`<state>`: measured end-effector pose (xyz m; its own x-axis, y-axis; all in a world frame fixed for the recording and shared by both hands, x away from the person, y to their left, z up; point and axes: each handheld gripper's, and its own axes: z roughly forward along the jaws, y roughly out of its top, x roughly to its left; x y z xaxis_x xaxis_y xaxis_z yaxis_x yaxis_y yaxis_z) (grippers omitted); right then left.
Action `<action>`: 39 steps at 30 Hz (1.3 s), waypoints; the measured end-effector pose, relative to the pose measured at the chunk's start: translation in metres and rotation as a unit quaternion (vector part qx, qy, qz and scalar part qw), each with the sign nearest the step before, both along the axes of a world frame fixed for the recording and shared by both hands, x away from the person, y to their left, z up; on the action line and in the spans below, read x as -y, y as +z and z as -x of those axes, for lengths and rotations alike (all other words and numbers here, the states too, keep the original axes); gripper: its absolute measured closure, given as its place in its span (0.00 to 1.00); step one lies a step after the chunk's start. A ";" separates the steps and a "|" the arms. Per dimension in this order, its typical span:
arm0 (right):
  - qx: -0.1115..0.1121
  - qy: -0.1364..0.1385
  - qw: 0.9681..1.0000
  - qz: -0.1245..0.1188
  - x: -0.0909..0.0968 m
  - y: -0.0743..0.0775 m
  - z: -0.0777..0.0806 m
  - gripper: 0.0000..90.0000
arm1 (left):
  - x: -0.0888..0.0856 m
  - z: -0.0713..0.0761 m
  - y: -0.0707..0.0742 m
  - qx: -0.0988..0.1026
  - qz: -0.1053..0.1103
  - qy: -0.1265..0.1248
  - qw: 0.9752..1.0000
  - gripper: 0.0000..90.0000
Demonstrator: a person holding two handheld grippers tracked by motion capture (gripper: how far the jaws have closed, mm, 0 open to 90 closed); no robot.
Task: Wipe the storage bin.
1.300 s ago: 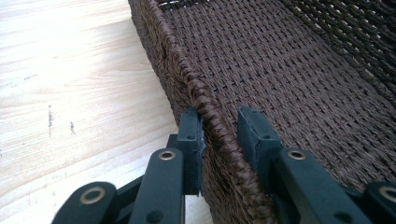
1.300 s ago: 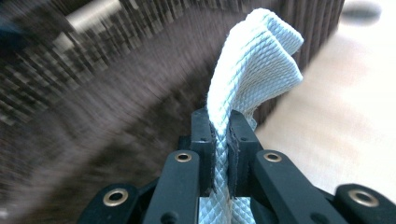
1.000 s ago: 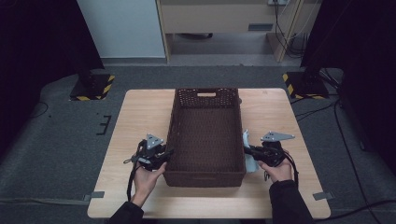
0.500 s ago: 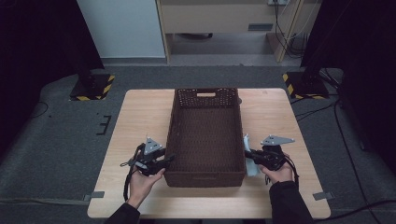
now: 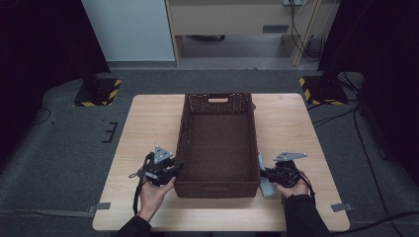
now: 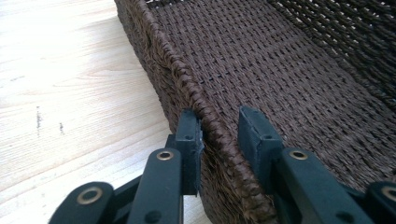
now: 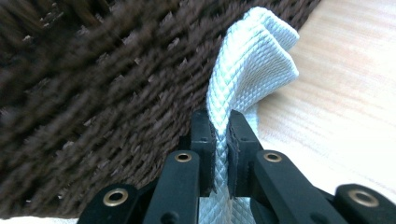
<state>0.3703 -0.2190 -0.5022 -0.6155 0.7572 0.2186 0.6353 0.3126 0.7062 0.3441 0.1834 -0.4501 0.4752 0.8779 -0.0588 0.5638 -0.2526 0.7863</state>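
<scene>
Right now the right claw (image 7: 219, 128) pinches a folded strip of pale, quilted-looking cloth (image 7: 245, 60) w/ both pads tight on it; the cloth rises between the jaws and stands just beside, prob. touching, the outer right wall of the brown wicker basket (image 7: 93, 93). In the high view the cloth (image 5: 263, 180) sits low btwn the basket's right wall and the right claw (image 5: 267, 174), near the basket's front corner, its lower end at the surface (image 5: 148, 123).

The left claw (image 6: 219, 135) straddles the basket's left rim (image 6: 205, 116): one jaw outside the wall, touching it, the other inside w/ a small gap to the weave. Its jaws have just been closing, w/ the rim between them, not yet clamped on both sides. High view: left claw (image 5: 174, 168) at the basket (image 5: 217, 138) near its front left corner, the hand behind it resting on the surface.
</scene>
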 end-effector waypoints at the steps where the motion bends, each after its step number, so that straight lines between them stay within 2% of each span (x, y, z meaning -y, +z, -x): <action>1: -0.001 0.002 1.000 0.003 0.000 -0.001 0.000 0.93 | 0.000 0.000 0.000 0.001 0.000 0.002 1.000 0.78; 3: 0.006 0.005 1.000 0.002 -0.001 0.003 0.001 0.93 | 0.001 -0.001 0.000 0.001 0.001 0.005 1.000 0.78; 5: 0.029 0.006 1.000 -0.008 0.000 0.013 0.003 0.93 | 0.002 -0.003 0.000 0.002 0.000 0.008 1.000 0.78; 9: 0.076 0.009 0.996 -0.035 0.004 0.039 0.012 0.93 | 0.002 -0.009 -0.001 0.002 0.002 0.009 1.000 0.78; 11: 0.088 0.014 0.995 -0.043 0.005 0.047 0.017 0.93 | 0.002 -0.012 -0.001 0.002 0.003 0.010 1.000 0.78; 14: 0.084 0.019 0.996 -0.039 0.004 0.045 0.021 0.93 | 0.002 -0.013 -0.001 0.005 0.004 0.007 1.000 0.77; 18: 0.048 0.020 0.999 -0.009 -0.001 0.027 0.021 0.93 | 0.000 -0.012 -0.001 0.010 0.005 0.000 1.000 0.73; 21: 0.021 0.020 1.000 0.008 -0.004 0.011 0.020 0.93 | -0.003 -0.012 -0.001 0.006 0.008 -0.007 1.000 0.66; 23: 0.011 0.019 1.000 0.013 -0.004 0.005 0.019 0.93 | -0.005 -0.011 0.000 0.005 0.017 -0.014 1.000 0.61; 25: -0.002 0.015 1.000 0.013 -0.003 0.003 0.019 0.93 | -0.005 -0.008 0.001 0.007 0.011 -0.017 1.000 0.60; 27: 0.010 0.018 1.000 0.014 -0.002 0.007 0.021 0.93 | -0.004 -0.005 0.002 0.008 0.001 -0.019 1.000 0.61; 29: 0.029 0.017 0.999 -0.001 -0.001 0.016 0.026 0.93 | -0.003 -0.003 0.001 0.007 -0.006 -0.023 1.000 0.64; 33: 0.071 0.022 0.997 -0.030 0.003 0.034 0.037 0.93 | -0.002 -0.003 0.001 0.003 -0.004 -0.017 1.000 0.67; 35: 0.083 0.026 0.995 -0.038 0.004 0.041 0.042 0.93 | 0.000 -0.003 -0.001 0.002 -0.003 -0.014 1.000 0.69; 37: 0.088 0.030 0.995 -0.035 0.002 0.043 0.045 0.93 | 0.000 -0.003 -0.001 0.001 0.000 -0.008 1.000 0.72; 39: 0.080 0.030 0.996 -0.031 0.001 0.039 0.046 0.93 | 0.001 -0.003 0.000 0.002 -0.002 -0.006 1.000 0.73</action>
